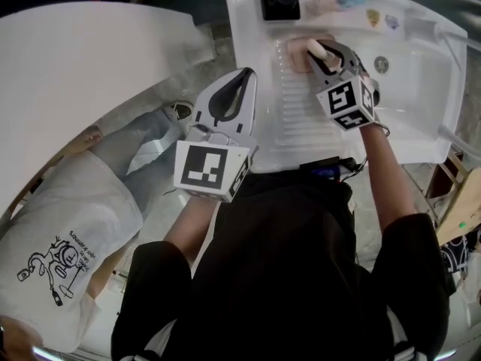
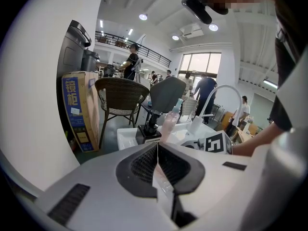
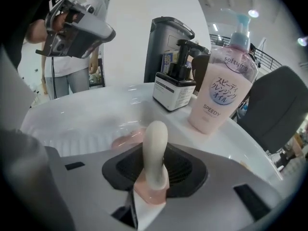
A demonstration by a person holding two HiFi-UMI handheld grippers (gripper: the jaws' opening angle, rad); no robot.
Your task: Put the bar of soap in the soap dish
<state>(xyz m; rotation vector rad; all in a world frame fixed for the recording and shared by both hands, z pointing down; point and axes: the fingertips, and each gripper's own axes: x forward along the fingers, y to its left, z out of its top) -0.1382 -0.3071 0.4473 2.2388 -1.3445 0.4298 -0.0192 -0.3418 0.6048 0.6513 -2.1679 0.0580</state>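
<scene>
Right gripper (image 1: 325,57) clamping cream bar of soap (image 3: 156,146) edge-on between its pads, soap standing upright. Soap hanging over pink soap dish (image 1: 297,48) at back of ribbed white counter (image 1: 301,119); contact with dish unclear. Left gripper (image 1: 242,81) hovering beside counter's left edge, jaws pressed together, holding nothing. Black pump dispenser (image 3: 175,88) and pink bottle (image 3: 224,88) standing behind dish.

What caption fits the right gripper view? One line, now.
Right gripper holds a cream soap bar on edge, close to the pink soap dish on the white sink.
</scene>
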